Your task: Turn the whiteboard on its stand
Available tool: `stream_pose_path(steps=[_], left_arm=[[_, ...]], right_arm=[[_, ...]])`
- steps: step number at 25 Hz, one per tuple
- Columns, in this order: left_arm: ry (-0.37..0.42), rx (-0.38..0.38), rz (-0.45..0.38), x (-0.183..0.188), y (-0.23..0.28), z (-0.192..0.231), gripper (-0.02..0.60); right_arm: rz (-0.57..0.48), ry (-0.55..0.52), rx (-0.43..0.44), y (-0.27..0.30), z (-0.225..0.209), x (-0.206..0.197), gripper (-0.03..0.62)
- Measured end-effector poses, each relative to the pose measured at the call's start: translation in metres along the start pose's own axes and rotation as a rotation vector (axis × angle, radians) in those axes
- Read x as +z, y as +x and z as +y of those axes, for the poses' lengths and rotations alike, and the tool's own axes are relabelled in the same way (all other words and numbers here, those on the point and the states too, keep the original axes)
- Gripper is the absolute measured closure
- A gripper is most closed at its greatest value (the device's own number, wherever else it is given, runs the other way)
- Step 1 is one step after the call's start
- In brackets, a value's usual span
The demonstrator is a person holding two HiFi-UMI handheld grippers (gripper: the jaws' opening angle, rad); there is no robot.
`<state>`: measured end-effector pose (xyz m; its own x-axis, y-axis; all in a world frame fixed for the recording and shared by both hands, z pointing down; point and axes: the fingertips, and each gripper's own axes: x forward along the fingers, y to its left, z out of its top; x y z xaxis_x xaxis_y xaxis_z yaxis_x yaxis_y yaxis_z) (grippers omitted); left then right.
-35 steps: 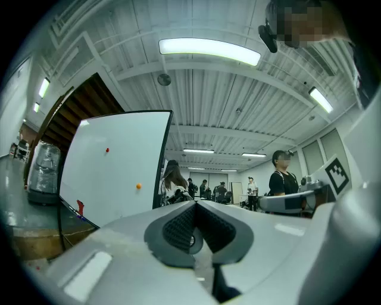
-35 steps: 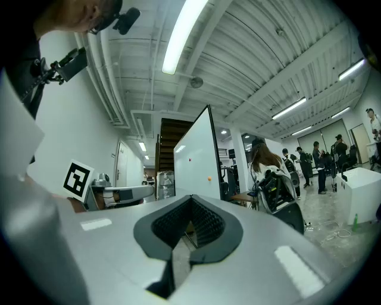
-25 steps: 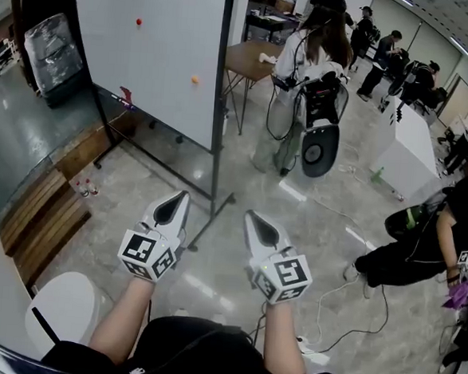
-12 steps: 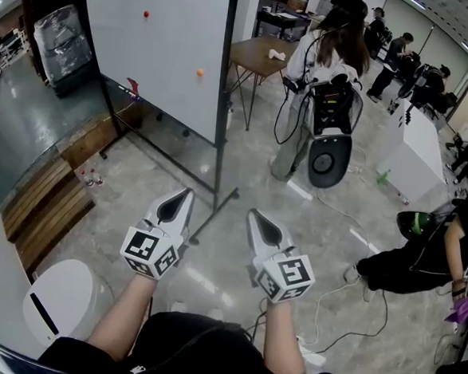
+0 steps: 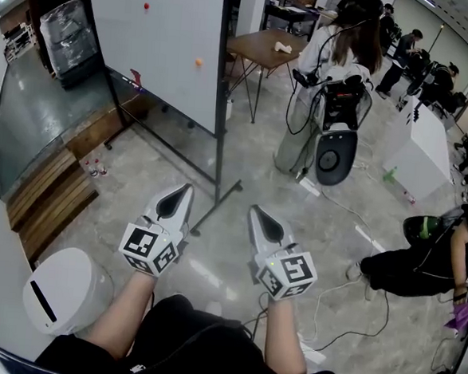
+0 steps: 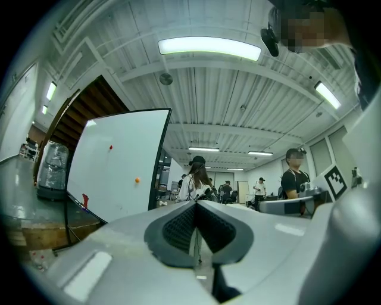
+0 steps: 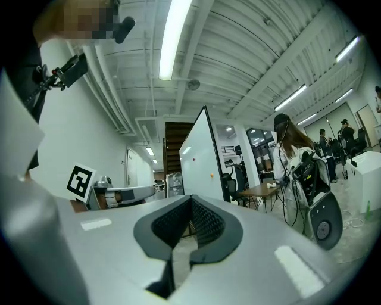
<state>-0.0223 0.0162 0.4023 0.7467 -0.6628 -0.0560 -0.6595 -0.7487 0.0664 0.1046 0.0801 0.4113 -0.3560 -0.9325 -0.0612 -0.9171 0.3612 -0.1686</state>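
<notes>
Whiteboard — upright on stand, ahead and left of both grippers, well apart, untouched. Tall flat panel, glossy white, thin black metal frame; near vertical edge faces grippers. Slim foot bar lies on polished floor. Red magnet, orange magnet on face. Left gripper nearer board edge; right gripper near it. Both jaw pairs clenched together, empty. Judgement — reach forward-left for frame edge; jaws must open first.
</notes>
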Motion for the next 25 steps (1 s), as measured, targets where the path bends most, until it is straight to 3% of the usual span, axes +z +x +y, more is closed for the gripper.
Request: stream_pose_path(steps=[10, 25], left_arm=[[-0.008, 0.034, 0.015, -0.009, 0.004, 0.007, 0.58], [-0.016, 0.056, 0.013, -0.001, 0.035, 0.062, 0.58]], right_arm=[[0.019, 0.018, 0.031, 0.011, -0.008, -0.009, 0.586], [0.028, 0.009, 0.053, 0.075, -0.017, 0.0, 0.586]])
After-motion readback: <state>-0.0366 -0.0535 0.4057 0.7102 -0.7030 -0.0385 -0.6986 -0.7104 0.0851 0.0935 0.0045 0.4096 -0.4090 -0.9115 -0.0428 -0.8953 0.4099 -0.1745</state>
